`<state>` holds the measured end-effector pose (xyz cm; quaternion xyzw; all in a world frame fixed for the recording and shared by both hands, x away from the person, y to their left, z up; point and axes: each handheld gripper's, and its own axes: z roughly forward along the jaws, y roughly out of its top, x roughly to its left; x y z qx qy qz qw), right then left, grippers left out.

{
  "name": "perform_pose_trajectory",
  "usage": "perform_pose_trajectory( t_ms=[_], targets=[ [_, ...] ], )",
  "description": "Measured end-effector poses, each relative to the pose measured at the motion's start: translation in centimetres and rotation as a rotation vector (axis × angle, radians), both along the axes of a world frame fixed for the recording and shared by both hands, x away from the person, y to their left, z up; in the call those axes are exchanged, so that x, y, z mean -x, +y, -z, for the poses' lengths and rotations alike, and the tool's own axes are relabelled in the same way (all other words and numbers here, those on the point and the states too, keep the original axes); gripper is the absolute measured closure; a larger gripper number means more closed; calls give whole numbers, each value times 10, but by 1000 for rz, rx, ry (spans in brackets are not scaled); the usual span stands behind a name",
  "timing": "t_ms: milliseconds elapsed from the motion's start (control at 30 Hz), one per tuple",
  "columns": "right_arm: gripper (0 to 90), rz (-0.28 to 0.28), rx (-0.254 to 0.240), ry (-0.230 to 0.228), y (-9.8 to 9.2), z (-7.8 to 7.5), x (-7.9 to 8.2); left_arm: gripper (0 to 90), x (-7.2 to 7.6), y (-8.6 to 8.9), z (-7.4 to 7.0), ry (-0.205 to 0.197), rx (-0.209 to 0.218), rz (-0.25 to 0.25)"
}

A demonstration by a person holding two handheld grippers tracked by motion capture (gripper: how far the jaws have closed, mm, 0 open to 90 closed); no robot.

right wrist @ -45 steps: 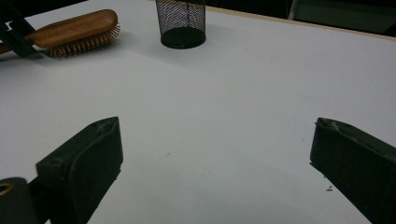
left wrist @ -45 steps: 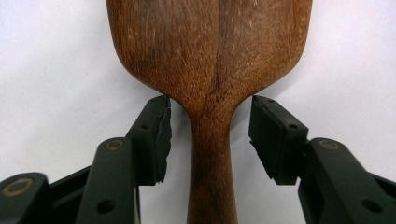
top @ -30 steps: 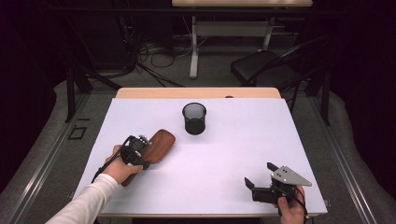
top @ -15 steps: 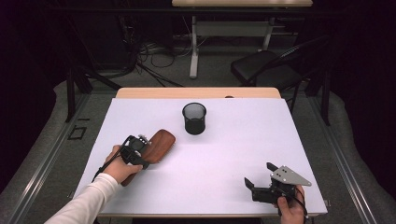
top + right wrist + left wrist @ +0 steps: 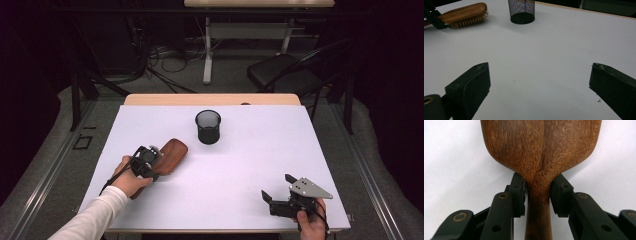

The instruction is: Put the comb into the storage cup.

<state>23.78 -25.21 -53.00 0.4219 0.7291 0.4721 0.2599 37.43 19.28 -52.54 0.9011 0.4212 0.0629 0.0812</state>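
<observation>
I am watching my left gripper (image 5: 150, 162) closing in on the neck of the wooden hairbrush (image 5: 169, 156); its jaws have just been narrowing, and in the left gripper view the pads (image 5: 519, 192) are sitting at either side of the handle (image 5: 537, 220), touching or nearly so. The brush is lying bristles down on the white table (image 5: 240, 165), at about eight o'clock from the black mesh cup (image 5: 208, 126). My right gripper (image 5: 281, 192) is resting near the table's five o'clock corner, its jaws spread wide over bare tabletop with nothing between them.
</observation>
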Motion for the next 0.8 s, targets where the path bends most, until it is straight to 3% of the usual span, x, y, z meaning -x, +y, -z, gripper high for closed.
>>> perform_pose_trajectory(
  t_ms=[800],
  targets=[
    [33,-1,4,0,0,0,0,721,-1,2,0,41,19,-49]
  ],
)
